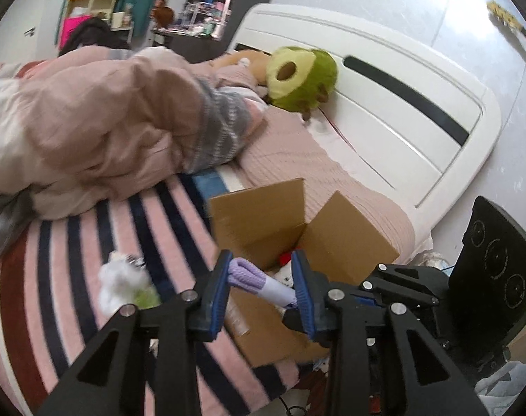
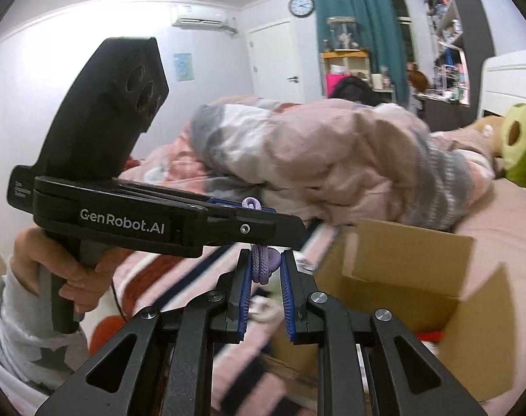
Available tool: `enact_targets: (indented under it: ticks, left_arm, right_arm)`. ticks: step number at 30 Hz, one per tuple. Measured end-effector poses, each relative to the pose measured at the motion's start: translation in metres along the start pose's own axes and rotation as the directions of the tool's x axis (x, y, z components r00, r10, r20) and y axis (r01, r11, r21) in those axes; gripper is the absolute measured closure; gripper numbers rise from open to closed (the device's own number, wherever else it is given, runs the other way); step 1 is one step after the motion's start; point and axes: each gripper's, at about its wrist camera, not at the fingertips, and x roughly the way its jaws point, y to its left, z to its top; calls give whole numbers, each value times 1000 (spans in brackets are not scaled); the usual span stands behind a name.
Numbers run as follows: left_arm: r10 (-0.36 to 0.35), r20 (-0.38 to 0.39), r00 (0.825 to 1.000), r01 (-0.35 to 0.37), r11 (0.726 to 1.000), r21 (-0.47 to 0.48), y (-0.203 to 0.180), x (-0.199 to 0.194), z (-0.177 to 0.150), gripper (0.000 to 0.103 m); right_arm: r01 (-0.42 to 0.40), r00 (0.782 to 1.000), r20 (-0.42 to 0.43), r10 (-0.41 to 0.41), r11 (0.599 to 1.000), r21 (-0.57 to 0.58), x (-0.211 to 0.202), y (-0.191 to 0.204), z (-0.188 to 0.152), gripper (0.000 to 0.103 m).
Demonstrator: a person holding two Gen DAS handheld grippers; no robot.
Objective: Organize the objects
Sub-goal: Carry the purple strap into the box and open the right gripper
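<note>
Both tools pinch one purple cord: left tool (image 1: 261, 282) clamps its white end (image 1: 277, 291), right tool (image 2: 265, 270) its looped bundle (image 2: 259, 263). Cord (image 1: 244, 274) hangs over the bed (image 1: 89, 242), box (image 1: 263, 222) just beyond and below; its long axis runs across the left tool.

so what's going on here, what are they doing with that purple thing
A person is tidying things on a bed with a handheld gripper in each hand. Both the left gripper and the right gripper are shut on the same purple braided cord, which has a white end, holding it up over the open cardboard box on the striped bedding. A few small items already lie in the box, and a white fluffy toy lies on the bed beside it.
</note>
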Motion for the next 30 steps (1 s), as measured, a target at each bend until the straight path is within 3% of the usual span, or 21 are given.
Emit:
enact_targets:
  ticks: [9, 19, 22, 24, 25, 26, 30]
  left_arm:
    - [-15, -102, 995, 20, 998, 52, -37, 63, 13, 71]
    - [19, -143, 990, -8, 997, 74, -47, 80, 14, 71]
    - [52, -154, 987, -39, 996, 83, -49, 82, 14, 57]
    - [67, -150, 986, -55, 995, 86, -48, 80, 14, 39]
    - [71, -147, 987, -59, 995, 87, -48, 79, 14, 35]
    - [75, -143, 987, -63, 994, 88, -48, 76, 14, 31]
    - [100, -137, 985, -86, 991, 100, -45, 63, 11, 29]
  right_arm:
    - [70, 995, -71, -64, 993, 97, -12, -58, -16, 91]
    - [101, 986, -144, -87, 990, 93, -17, -66, -18, 91]
    - [159, 977, -158, -146, 985, 74, -15, -66, -18, 90]
    - [210, 967, -159, -199, 976, 57, -17, -64, -17, 73]
    - [227, 964, -157, -216, 972, 56, -18, -63, -16, 56]
    - [236, 962, -152, -225, 970, 58, -20, -63, -16, 49]
    - [234, 964, -144, -222, 970, 73, -23, -58, -14, 49]
